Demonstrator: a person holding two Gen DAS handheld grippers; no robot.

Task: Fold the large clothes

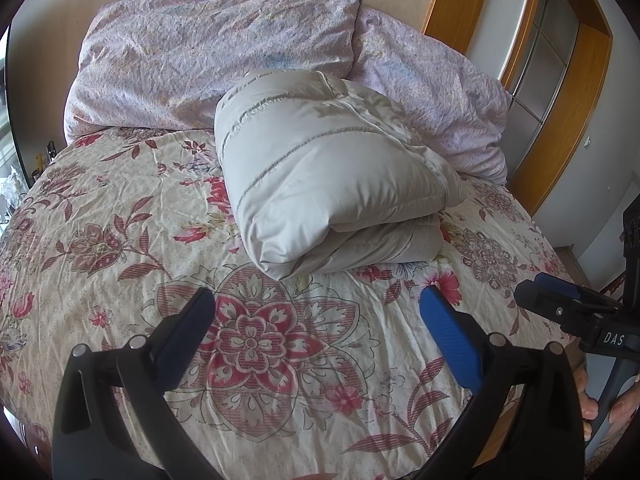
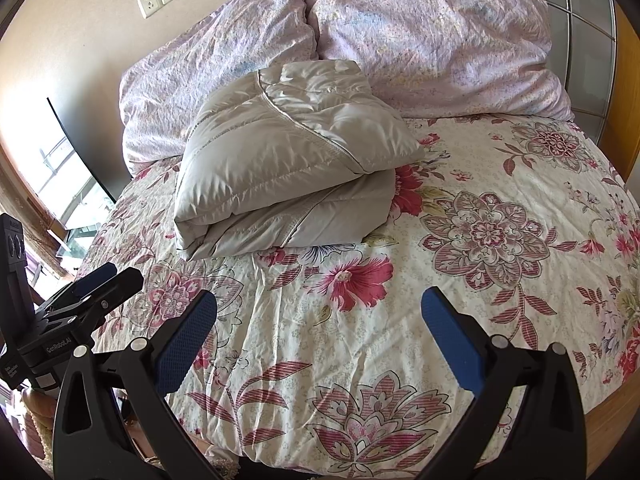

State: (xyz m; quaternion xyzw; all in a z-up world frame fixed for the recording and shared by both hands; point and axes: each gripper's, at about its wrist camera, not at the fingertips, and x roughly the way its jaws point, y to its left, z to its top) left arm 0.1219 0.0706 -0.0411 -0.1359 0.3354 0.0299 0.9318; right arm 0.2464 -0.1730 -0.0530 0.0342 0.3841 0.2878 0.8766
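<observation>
Bed with floral cover; two lilac pillows at 12 o'clock. Folded grey padded jacket lies mid-bed, touching the pillows. Likely light, soft, springy and slippery-shelled; best taken at the stitched hem edges at 5 o'clock. Left gripper and right gripper hover with jaws apart, empty, near the foot.

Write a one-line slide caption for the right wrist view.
Open right gripper hovers over a floral bedspread, facing a folded grey padded jacket lying before two lilac pillows.
</observation>
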